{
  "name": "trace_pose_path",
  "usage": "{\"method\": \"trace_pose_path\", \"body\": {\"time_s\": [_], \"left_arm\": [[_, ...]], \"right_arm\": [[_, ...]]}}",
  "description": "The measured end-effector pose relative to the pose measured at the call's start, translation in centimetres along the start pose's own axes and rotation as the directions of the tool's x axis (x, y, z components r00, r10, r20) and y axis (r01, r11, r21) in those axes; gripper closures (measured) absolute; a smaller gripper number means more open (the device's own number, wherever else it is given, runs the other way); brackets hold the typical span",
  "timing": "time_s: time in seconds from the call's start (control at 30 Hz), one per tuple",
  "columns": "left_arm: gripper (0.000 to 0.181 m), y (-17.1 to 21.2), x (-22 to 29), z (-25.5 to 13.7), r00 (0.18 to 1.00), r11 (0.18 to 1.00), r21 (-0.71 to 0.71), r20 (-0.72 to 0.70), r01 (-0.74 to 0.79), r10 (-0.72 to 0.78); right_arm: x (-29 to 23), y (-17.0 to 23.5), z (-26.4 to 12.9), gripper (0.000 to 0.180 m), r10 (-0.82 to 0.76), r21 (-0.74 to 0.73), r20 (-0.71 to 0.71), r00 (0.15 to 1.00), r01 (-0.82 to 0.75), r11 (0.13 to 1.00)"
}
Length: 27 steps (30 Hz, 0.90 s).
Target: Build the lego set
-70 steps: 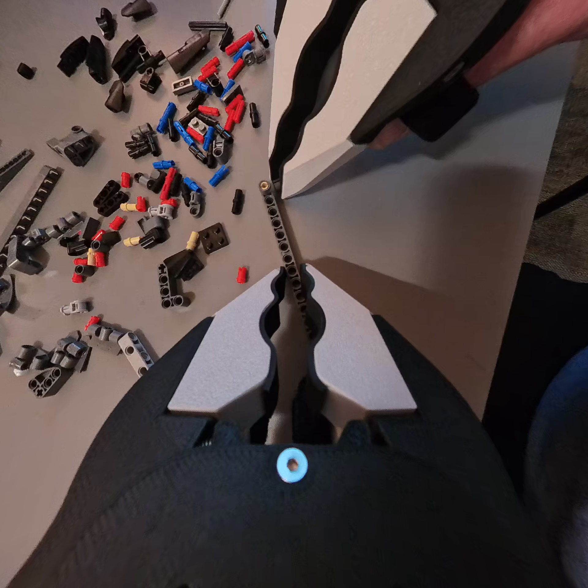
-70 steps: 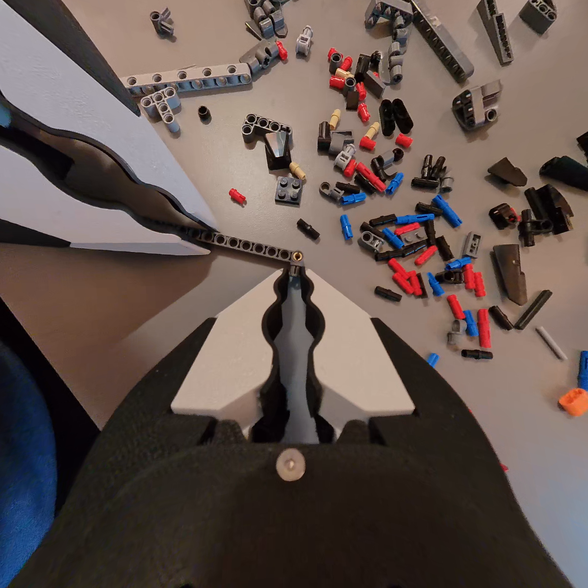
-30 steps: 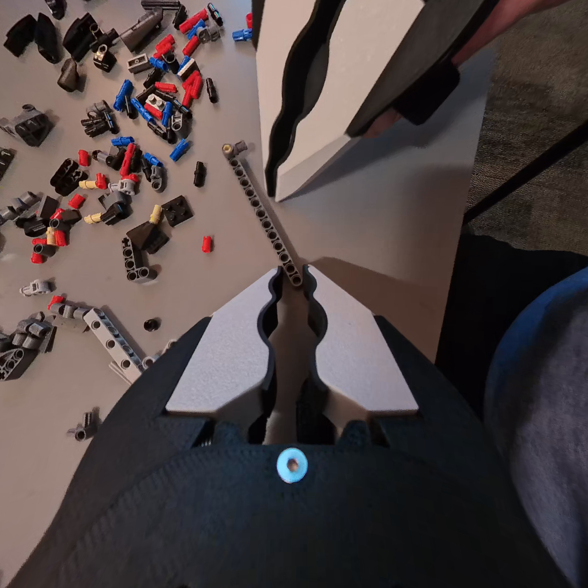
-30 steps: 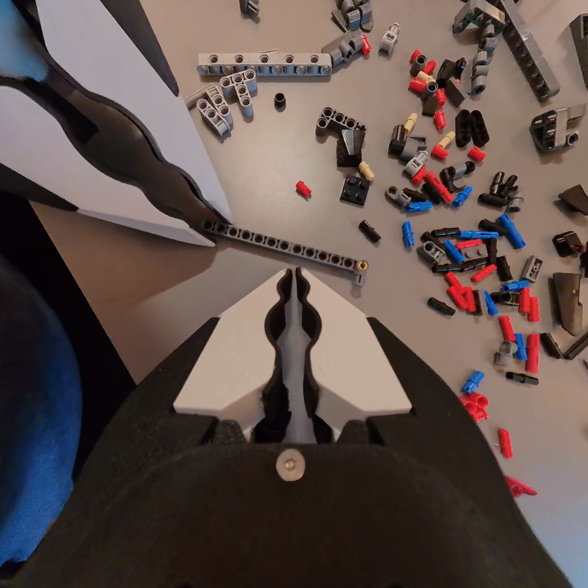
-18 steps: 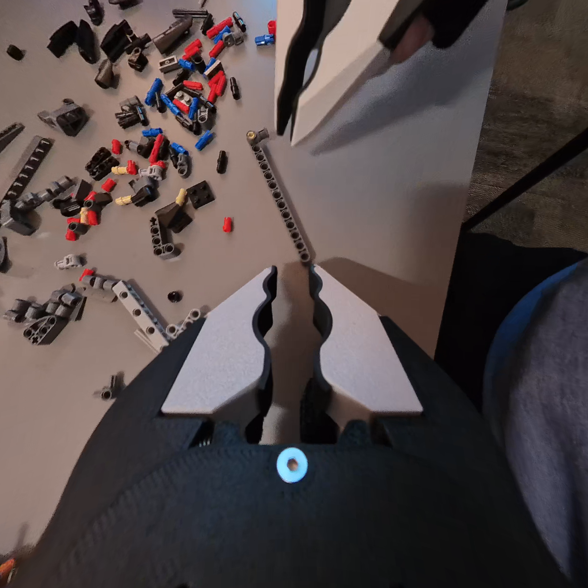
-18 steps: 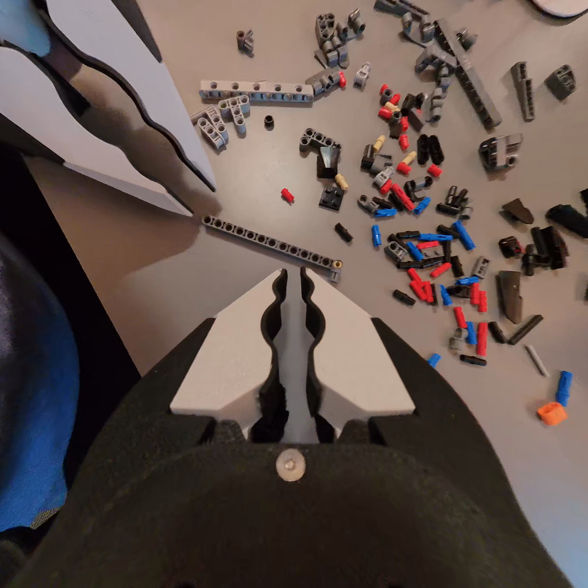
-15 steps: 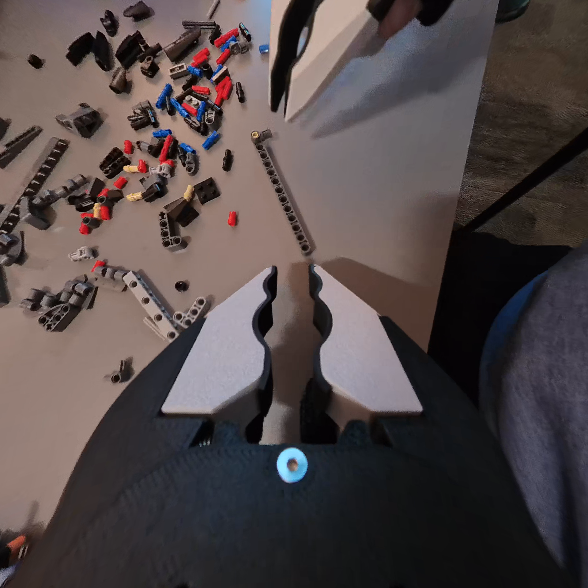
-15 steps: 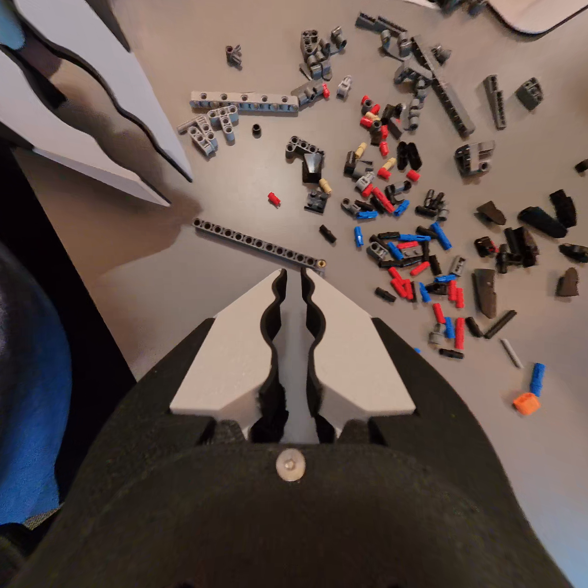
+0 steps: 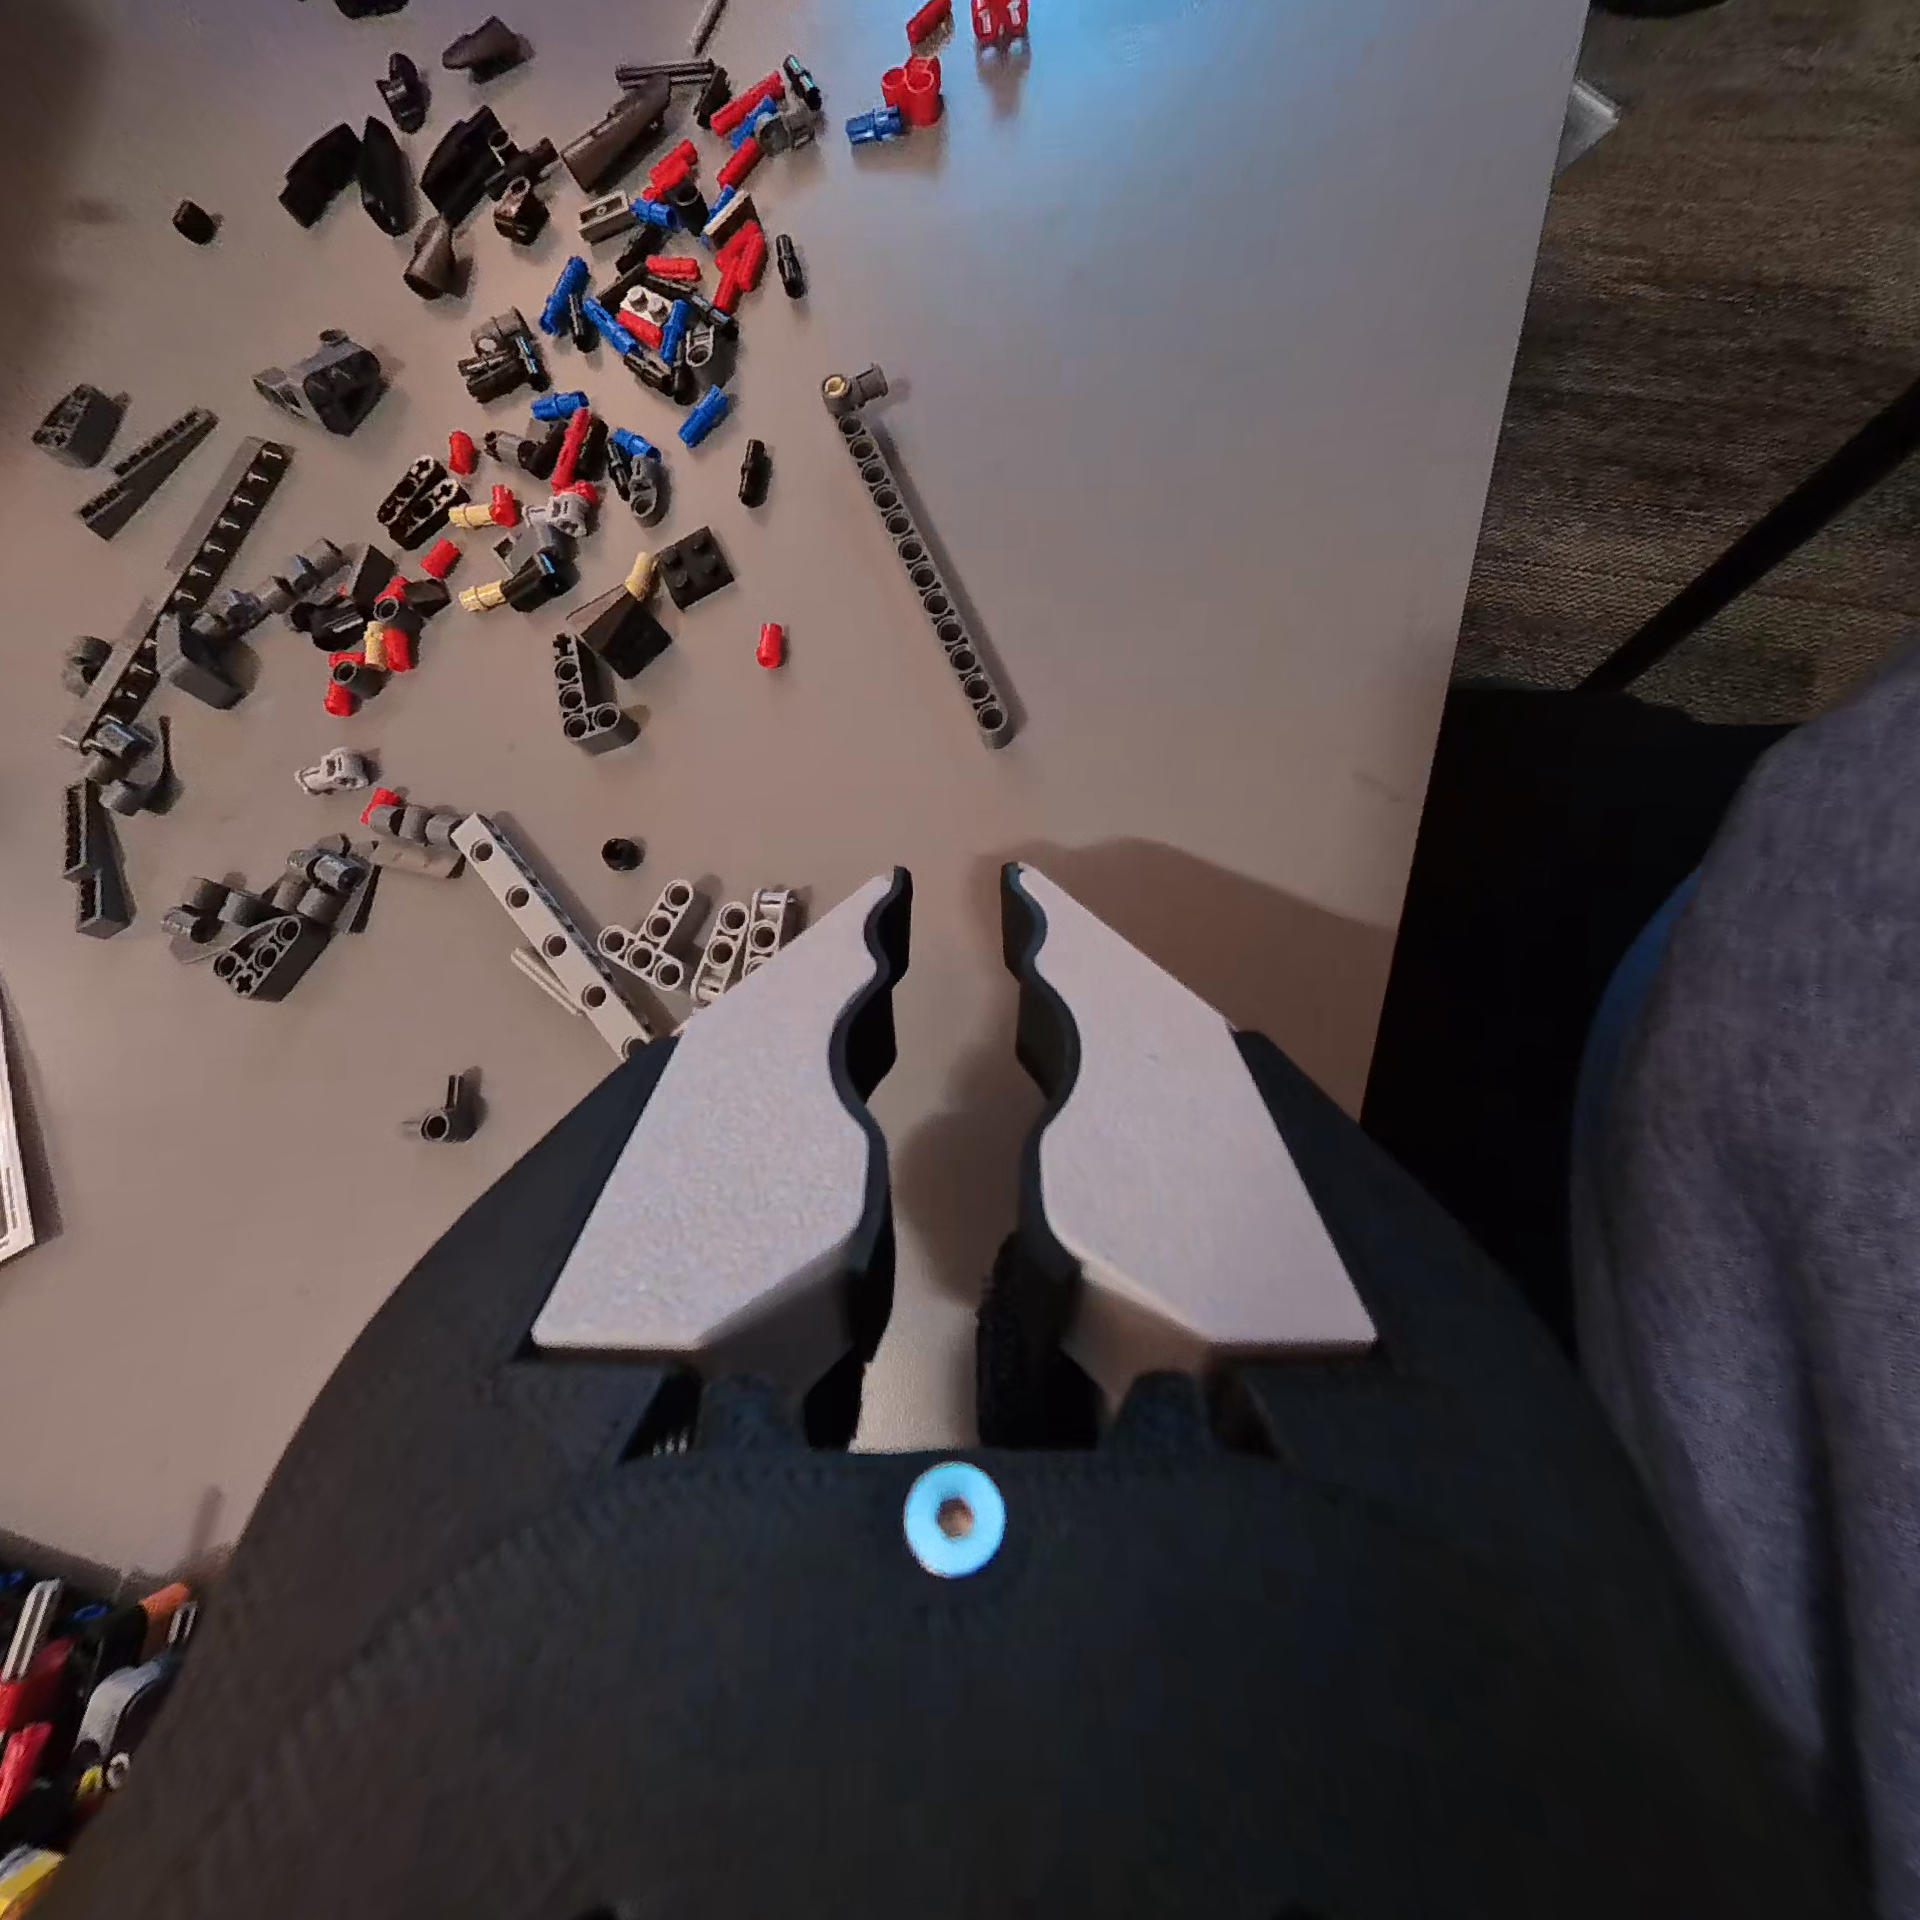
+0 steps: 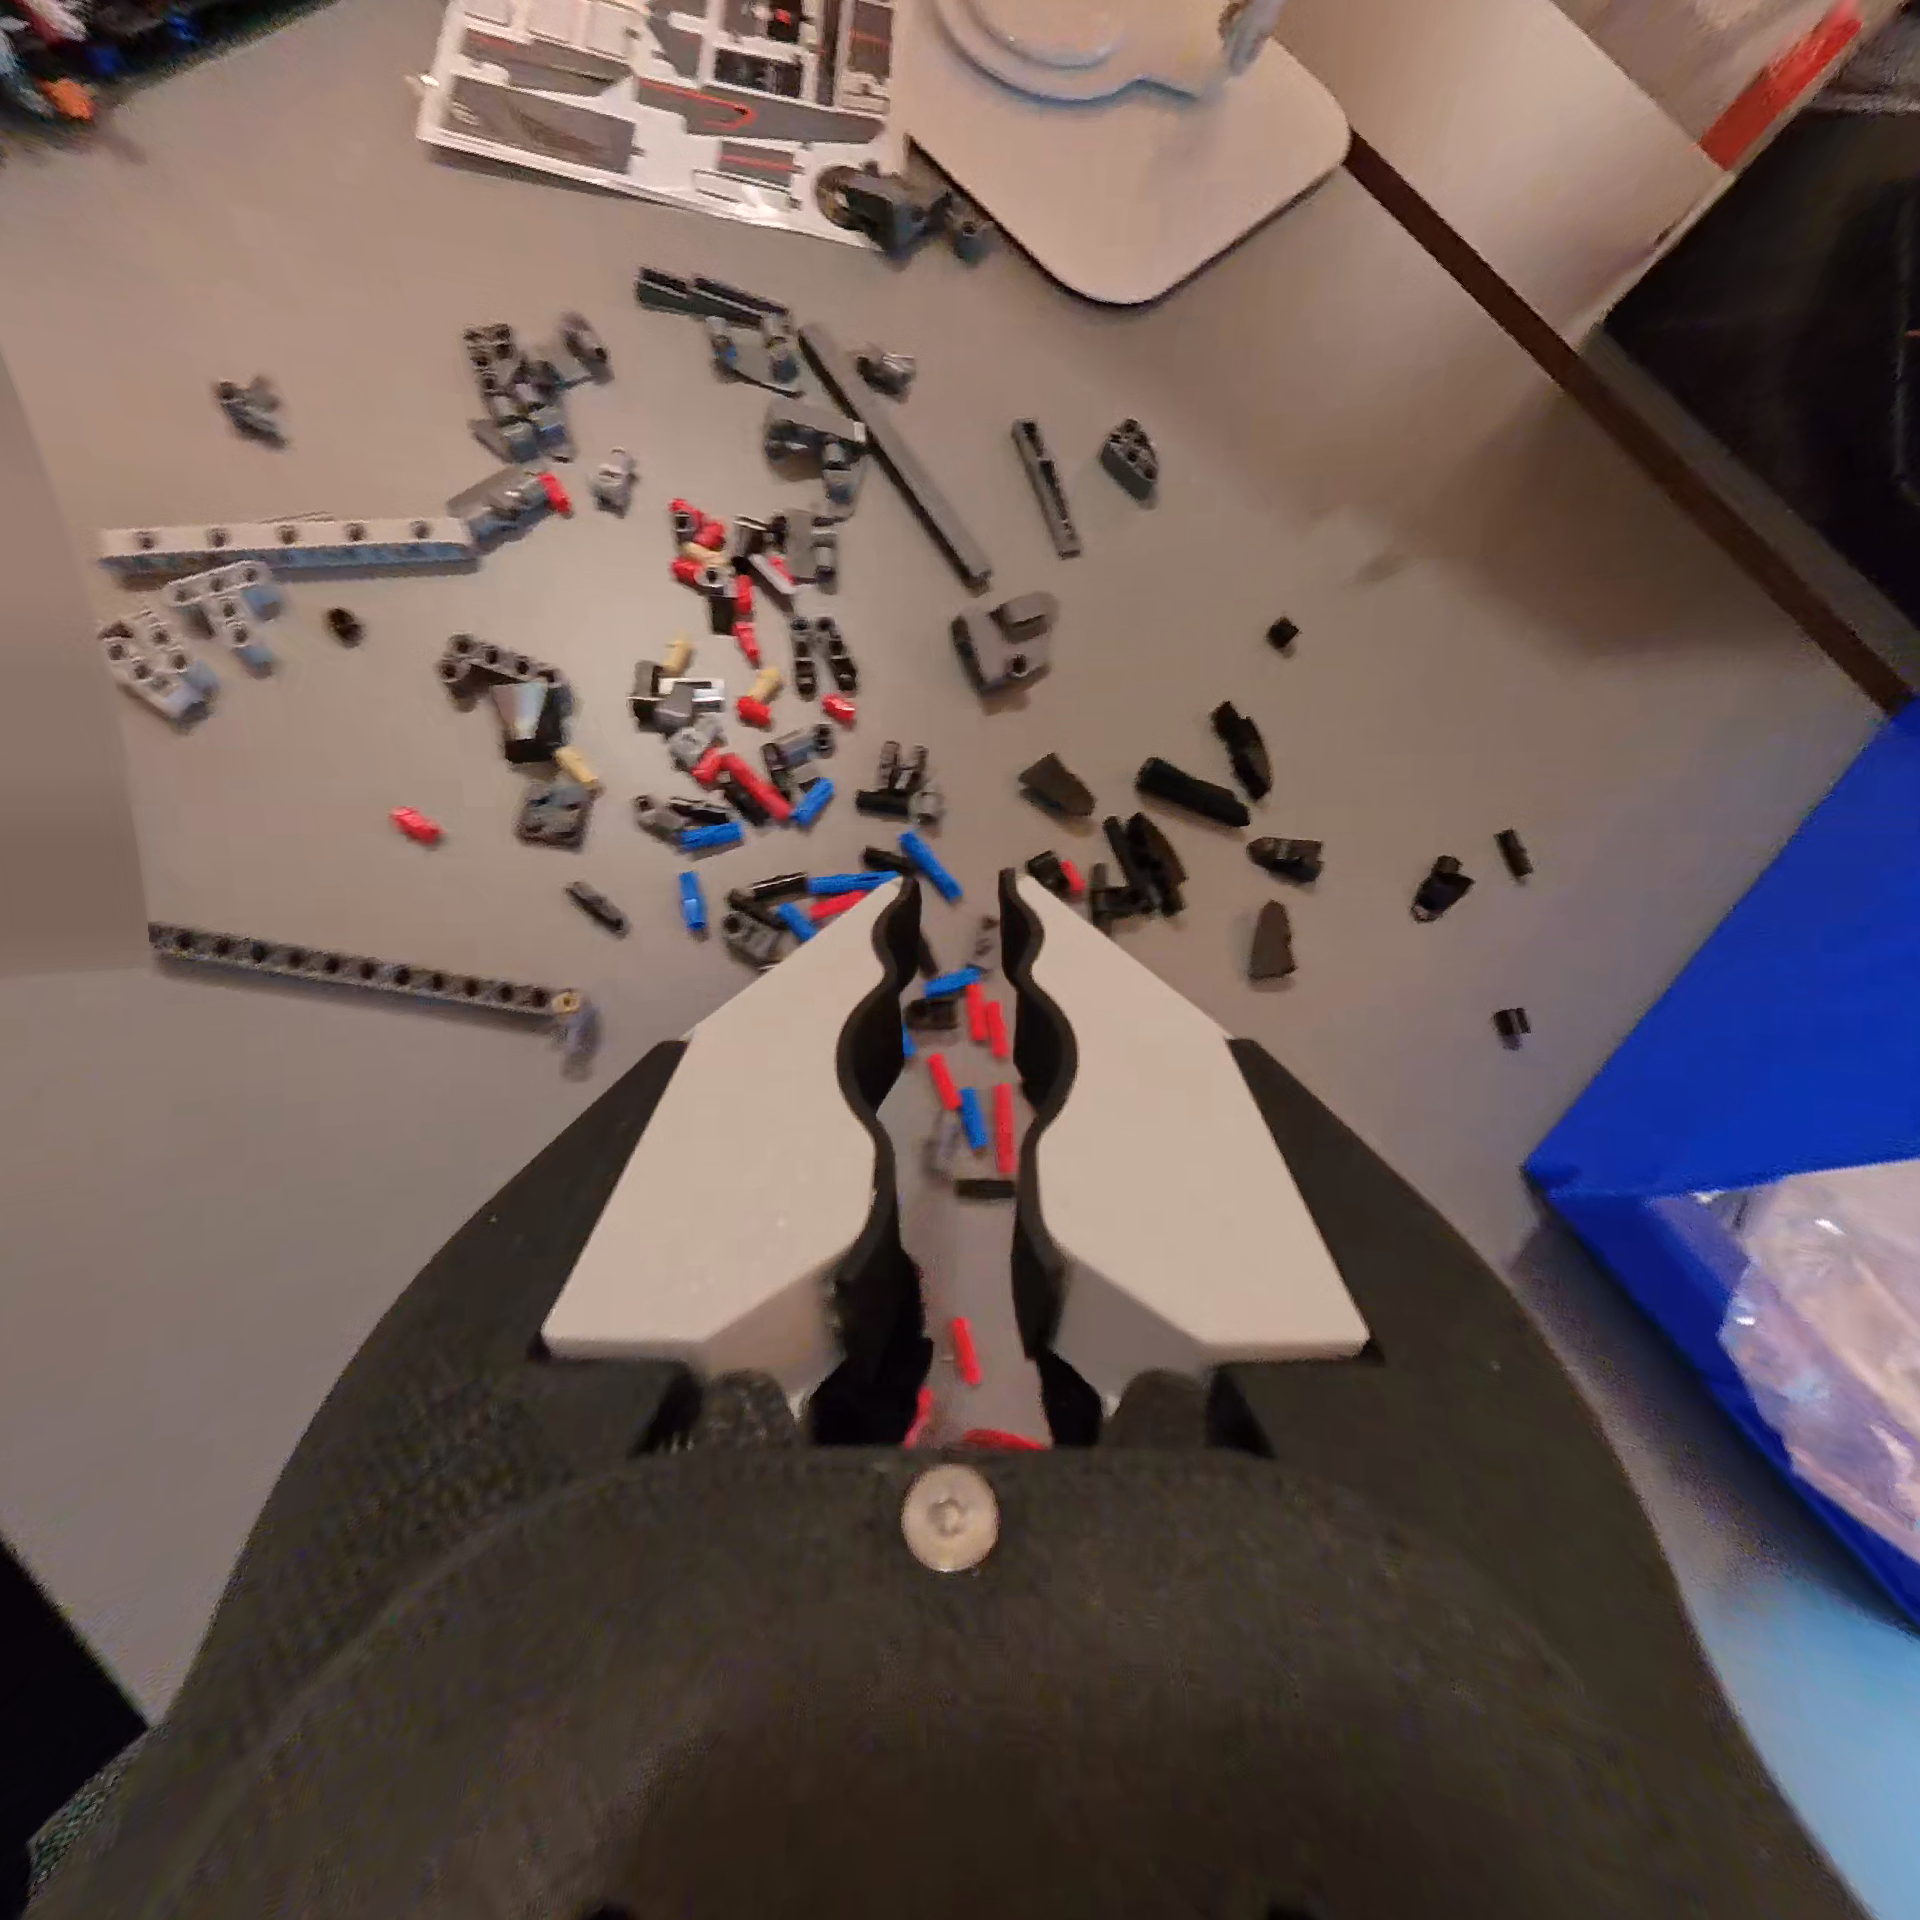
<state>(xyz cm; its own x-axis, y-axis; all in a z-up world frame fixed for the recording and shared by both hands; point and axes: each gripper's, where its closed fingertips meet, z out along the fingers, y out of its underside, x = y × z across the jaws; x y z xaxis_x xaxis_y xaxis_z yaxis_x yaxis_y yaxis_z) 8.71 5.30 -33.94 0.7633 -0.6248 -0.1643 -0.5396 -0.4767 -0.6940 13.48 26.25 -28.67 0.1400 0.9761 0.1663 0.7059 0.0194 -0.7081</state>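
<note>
left gripper [image 9: 956, 883] hung above the near table [image 9: 1195, 436] edge, tilted down, jaws parted and empty, the long dark grey holed beam [image 9: 920, 561] lying flat on the table just ahead of its tips. right gripper [image 10: 958, 888] was raised over the scattered red and blue pins [image 10: 971, 1081], jaws apart, holding nothing, with the same beam [image 10: 364, 971] lying to its left. instruction sheet [image 10: 665, 94] lay at the far side, a blue box [image 10: 1766, 1039] to the right.

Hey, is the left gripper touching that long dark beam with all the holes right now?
Apart. In the left wrist view, bare table shows between the left gripper and the near end of the long dark beam; its jaws stand open, holding nothing.
</note>
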Motion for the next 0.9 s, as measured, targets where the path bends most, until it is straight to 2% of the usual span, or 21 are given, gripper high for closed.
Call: {"method": "trace_pose_path", "body": {"time_s": [0.1,0.3,0.47,0.7,0.83,0.9], "left_arm": [[0.166,0.1,0.1,-0.1,1.000,1.000,0.001,-0.004,-0.004,0.004],[0.166,0.6,0.1,-0.1,1.000,1.000,-0.006,-0.015,-0.014,0.014],[0.167,0.7,0.1,0.1,1.000,1.000,-0.005,-0.019,-0.020,0.020],[0.168,0.6,0.0,0.0,1.000,1.000,-0.005,-0.016,-0.018,0.018],[0.168,0.5,0.2,0.1,0.999,1.000,-0.002,-0.021,-0.024,0.024],[0.168,0.4,0.3,0.2,0.999,1.000,-0.002,-0.024,-0.028,0.028]], "right_arm": [[2.4,0.2,1.0,0.169,0.015,-0.043,-0.008,1.000,-0.015,0.999],[6.0,3.2,2.7,0.171,0.027,-0.169,-0.026,0.999,-0.031,0.985],[5.0,4.7,3.5,0.176,0.019,-0.211,0.070,0.997,-0.004,0.977],[6.3,6.8,2.9,0.176,0.025,-0.294,0.019,1.000,-0.018,0.956],[3.7,7.6,2.1,0.177,-0.041,-0.301,0.141,0.989,0.083,0.950],[3.2,8.2,2.0,0.177,-0.100,-0.318,0.158,0.982,0.146,0.937]]}}
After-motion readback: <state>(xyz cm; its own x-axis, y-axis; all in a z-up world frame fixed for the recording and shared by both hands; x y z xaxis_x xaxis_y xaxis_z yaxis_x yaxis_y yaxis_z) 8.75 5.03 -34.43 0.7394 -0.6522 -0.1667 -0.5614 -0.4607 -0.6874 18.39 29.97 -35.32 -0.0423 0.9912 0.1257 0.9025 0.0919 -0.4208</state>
